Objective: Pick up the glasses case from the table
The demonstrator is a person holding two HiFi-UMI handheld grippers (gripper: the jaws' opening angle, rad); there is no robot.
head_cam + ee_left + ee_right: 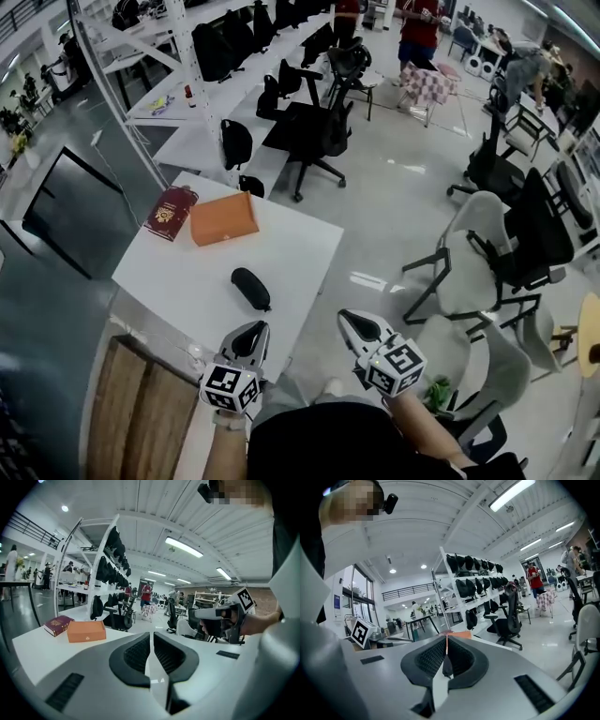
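Note:
The black glasses case point(250, 288) lies on the white table point(178, 281), towards its near right side. My left gripper point(250, 330) hovers just short of the case, over the table's near edge, with its jaws shut and empty. My right gripper point(353, 321) is off the table's right edge, above the floor, also shut with nothing in it. In the left gripper view the shut jaws point(151, 635) hide the case, and the right gripper point(224, 616) shows at the right. The right gripper view has its closed jaws point(446, 640) aimed past the table.
An orange box point(224, 218) and a dark red book point(171, 213) lie at the table's far end. Black office chairs point(314, 131) and grey chairs point(473, 272) stand on the floor to the right. A wooden panel point(131, 403) sits near left. People stand far back.

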